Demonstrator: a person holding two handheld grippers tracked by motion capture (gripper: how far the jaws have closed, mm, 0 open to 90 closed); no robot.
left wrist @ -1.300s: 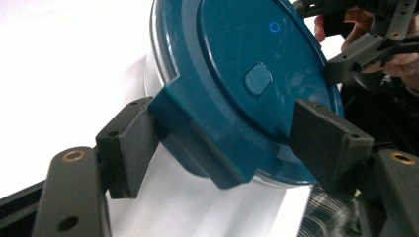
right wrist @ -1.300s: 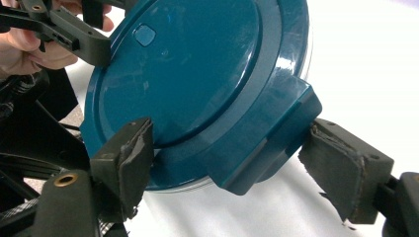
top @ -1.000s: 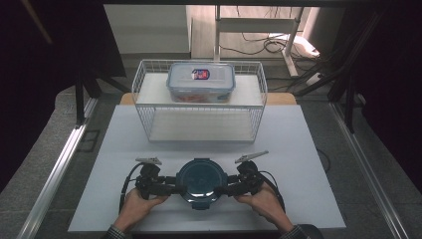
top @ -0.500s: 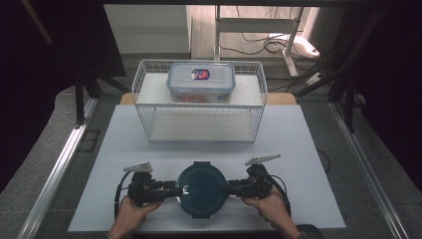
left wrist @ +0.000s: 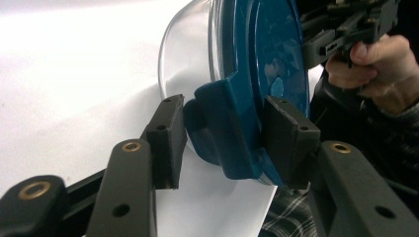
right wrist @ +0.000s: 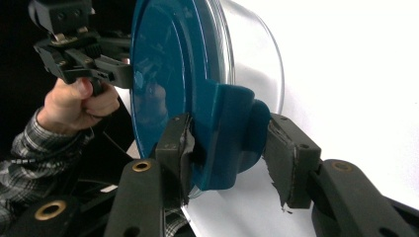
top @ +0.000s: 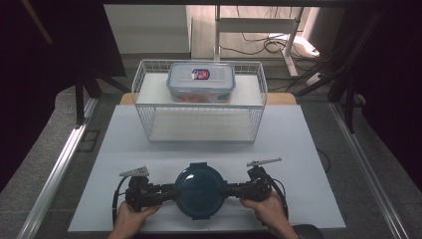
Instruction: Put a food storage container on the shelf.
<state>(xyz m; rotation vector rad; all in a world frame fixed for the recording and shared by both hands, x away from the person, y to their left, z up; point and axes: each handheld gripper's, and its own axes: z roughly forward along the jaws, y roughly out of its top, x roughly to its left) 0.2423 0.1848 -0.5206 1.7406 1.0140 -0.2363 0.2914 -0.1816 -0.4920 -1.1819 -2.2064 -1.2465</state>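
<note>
A round clear glass bowl with a dark blue lid (top: 200,189) sits near the front edge of the white table (top: 298,144). My left gripper (top: 171,191) reaches it from the left and my right gripper (top: 230,189) from the right, both lying level. In the left gripper view the left gripper (left wrist: 222,133) has its pads on either side of a blue latch tab (left wrist: 222,123), pressed against it. The right gripper (right wrist: 230,143) holds the opposite tab (right wrist: 232,133) the same way, and its pads (right wrist: 289,163) are worn and torn.
A white wire basket (top: 199,107) stands at the back middle of the table. Across its top rests a rectangular clear box with a blue-grey lid (top: 201,81). Metal rails run along both table sides, and cables and a stand lie beyond the back.
Both grippers swung from slanting inward to lying level on opposite sides of the bowl. The bowl now shows slightly larger and nearer the front edge.
</note>
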